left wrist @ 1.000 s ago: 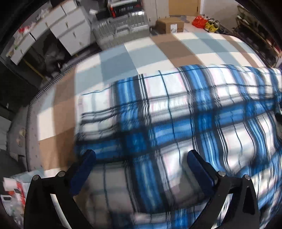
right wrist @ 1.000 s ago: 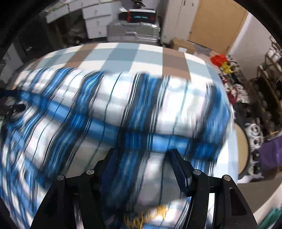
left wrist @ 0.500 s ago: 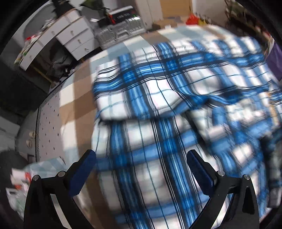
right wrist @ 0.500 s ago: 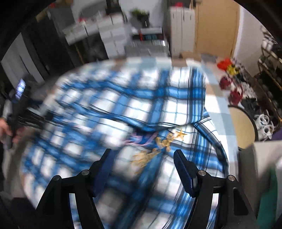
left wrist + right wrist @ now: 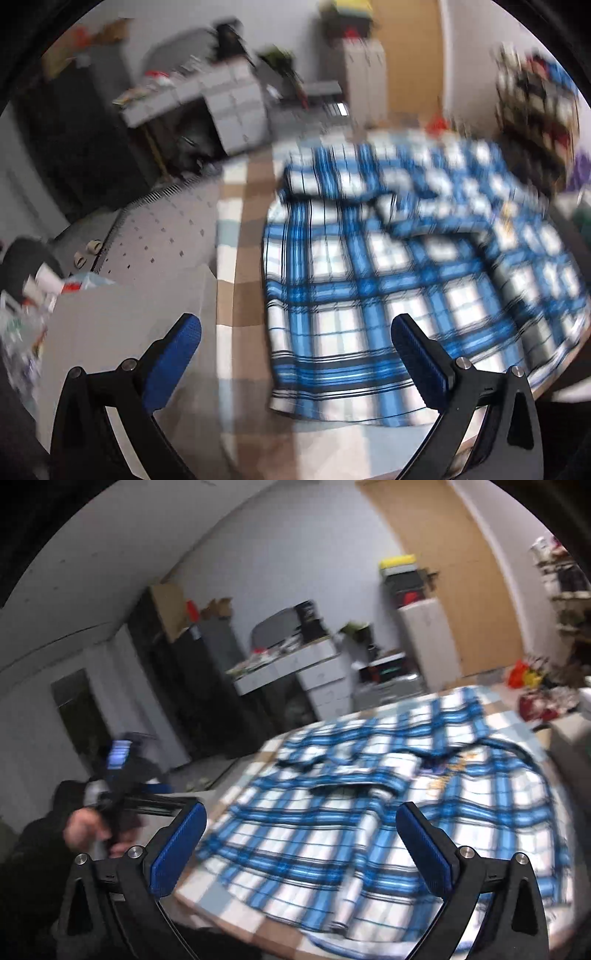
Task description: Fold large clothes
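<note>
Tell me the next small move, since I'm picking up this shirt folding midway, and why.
Probably bring the right tongs, whose jaws are opening with nothing between them, down to the plaid shirt's near edge for another fold. The left tongs are open and empty too, and the shirt lies loose and rumpled on the checked cloth.

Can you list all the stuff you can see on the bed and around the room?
plaid shirt: one, blue, white and black, spread on the bed, partly folded
checked cover: one, brown, pale blue and white, under the shirt
drawer unit: one, white, by the back wall
door: one, tan wood, far right
tall cabinet: one, white, beside the door
person's hand: one, left edge, holding the other tool
left gripper: one, black with blue pads, jaws open, empty
right gripper: one, same colours, jaws opening, empty
</note>
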Available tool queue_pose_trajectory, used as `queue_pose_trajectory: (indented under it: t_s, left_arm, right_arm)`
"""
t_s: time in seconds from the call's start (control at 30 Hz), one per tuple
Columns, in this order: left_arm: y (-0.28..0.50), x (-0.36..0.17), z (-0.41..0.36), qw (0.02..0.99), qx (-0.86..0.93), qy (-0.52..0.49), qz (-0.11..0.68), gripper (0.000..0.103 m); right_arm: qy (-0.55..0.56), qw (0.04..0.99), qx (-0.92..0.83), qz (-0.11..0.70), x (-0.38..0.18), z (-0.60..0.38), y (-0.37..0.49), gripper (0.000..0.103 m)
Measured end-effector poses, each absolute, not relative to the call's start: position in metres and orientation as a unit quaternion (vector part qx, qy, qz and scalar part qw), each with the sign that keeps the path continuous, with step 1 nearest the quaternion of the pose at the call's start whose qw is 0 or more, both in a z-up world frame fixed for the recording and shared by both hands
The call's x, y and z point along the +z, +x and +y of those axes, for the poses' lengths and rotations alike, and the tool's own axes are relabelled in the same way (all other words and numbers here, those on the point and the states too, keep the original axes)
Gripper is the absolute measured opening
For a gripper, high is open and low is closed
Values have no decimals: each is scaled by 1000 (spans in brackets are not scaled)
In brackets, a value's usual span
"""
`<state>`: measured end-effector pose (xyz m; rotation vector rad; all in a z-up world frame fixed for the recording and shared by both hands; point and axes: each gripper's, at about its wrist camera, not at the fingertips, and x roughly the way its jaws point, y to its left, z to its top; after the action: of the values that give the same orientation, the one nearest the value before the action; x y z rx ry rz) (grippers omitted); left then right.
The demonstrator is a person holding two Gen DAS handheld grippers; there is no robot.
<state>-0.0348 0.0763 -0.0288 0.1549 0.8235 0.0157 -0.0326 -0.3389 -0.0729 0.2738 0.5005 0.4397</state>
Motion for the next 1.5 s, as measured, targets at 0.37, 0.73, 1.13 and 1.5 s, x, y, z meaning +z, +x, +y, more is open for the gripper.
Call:
queue_pose_trajectory:
  t_s: [0.37, 0.73, 1.13, 1.5]
  left_arm:
    - [-71, 4, 6, 967, 7, 29, 255, 101]
    - [-36, -38, 39, 962, 12, 9, 272, 101]
    - [34, -102, 115, 882, 83, 22, 463, 101]
    - [44, -131, 131, 858, 102, 45, 502, 101]
  right_arm:
    - [60, 967, 202, 141, -24, -321, -46, 103]
    - [137, 934, 274, 182, -64, -304, -22, 103]
    - [7, 963, 203, 179, -73, -280, -38, 103]
    - [55, 961, 199, 184, -69, -311, -41, 103]
